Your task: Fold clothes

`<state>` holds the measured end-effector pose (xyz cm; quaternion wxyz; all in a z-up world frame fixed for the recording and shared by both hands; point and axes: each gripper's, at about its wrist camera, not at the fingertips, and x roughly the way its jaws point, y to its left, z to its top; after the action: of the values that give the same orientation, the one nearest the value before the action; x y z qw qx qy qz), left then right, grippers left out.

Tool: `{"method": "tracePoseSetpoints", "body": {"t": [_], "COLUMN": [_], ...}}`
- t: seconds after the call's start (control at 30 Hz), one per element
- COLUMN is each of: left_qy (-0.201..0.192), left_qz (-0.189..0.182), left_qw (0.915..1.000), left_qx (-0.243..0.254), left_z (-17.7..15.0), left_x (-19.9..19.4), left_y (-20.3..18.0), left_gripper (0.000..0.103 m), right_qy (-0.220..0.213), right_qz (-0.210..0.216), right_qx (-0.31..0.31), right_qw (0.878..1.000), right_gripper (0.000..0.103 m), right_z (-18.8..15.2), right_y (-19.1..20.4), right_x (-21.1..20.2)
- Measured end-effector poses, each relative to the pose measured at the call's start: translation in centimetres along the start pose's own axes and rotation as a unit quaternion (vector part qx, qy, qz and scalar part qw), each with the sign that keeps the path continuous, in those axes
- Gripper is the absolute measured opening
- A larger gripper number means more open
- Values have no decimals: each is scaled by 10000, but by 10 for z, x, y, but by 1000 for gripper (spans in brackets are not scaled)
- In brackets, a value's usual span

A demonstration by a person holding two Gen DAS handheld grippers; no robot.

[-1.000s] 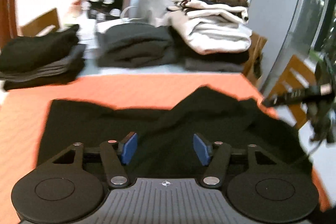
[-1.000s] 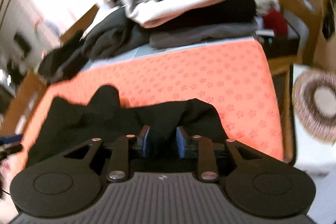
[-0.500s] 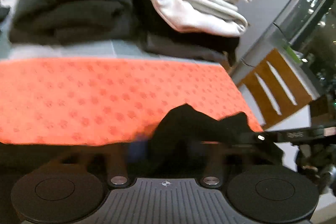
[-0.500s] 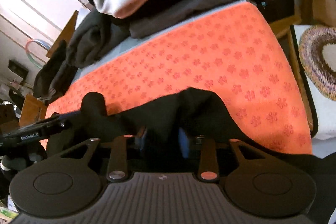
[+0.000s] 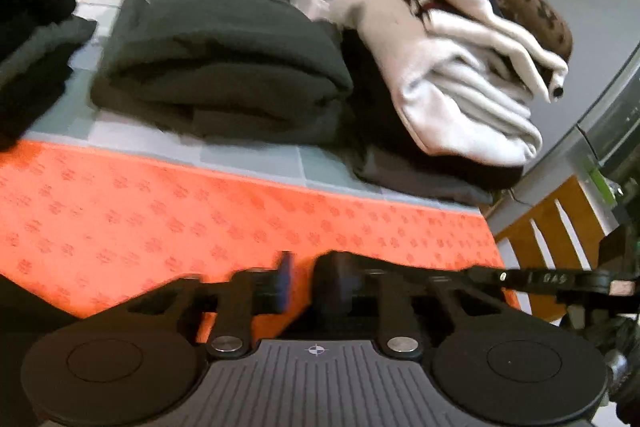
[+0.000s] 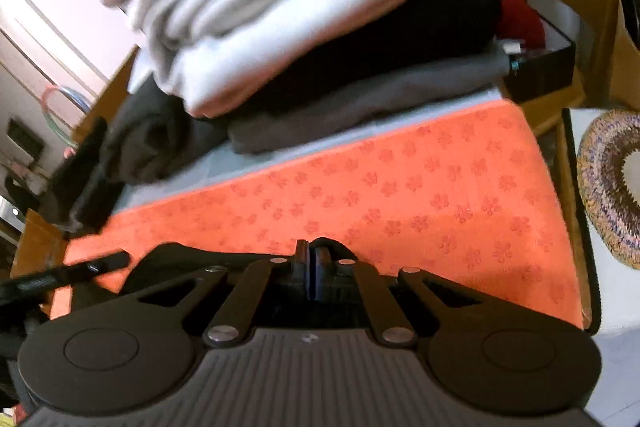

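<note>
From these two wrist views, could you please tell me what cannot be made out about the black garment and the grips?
- Black garment: mostly hidden under the gripper body in both views; its fold state is unreadable.
- Left gripper: blurred pads; a grip on cloth is unclear.
- Right gripper: pads nearly together; pinched cloth is hardly visible.

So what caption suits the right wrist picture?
Right gripper shut on black garment over orange mat, folded clothes stacked behind.
</note>
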<state>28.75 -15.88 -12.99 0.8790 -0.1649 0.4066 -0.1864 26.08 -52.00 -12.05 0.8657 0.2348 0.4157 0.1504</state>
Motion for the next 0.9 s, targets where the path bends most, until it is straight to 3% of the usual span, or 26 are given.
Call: {"method": "tracePoseSetpoints", "body": {"t": [0.1, 0.17, 0.23, 0.4, 0.6, 0.77, 0.9], "left_qy": [-169, -224, -201, -2, 352, 680, 706], "left_qz": [86, 206, 316, 726, 1207, 1740, 2007], "left_qw": [9998, 9995, 9991, 9949, 9844, 9705, 9587], "left_qx": [37, 117, 196, 701, 1231, 1524, 1888], "left_z": [0, -6, -17, -57, -125, -182, -204], "left_x": [-27, -50, -76, -136, -195, -214, -215], "left_y": [8, 13, 16, 15, 9, 7, 8], "left_gripper": [51, 54, 56, 60, 61, 62, 60], "right_qy": [-33, -55, -77, -233, -27, 281, 521], "right_qz": [-110, -183, -256, -228, 156, 411, 566], "right_qx": [-131, -218, -305, -813, -965, -944, -790], "right_qw": [9998, 9996, 9992, 9962, 9952, 9943, 9939], "right_gripper": [11, 30, 40, 44, 47, 47, 47], "right_z": [2, 3, 4, -5, -35, -77, -116], "right_y": [5, 8, 11, 33, 56, 79, 97], "right_x": [0, 0, -1, -40, -74, -83, -84]}}
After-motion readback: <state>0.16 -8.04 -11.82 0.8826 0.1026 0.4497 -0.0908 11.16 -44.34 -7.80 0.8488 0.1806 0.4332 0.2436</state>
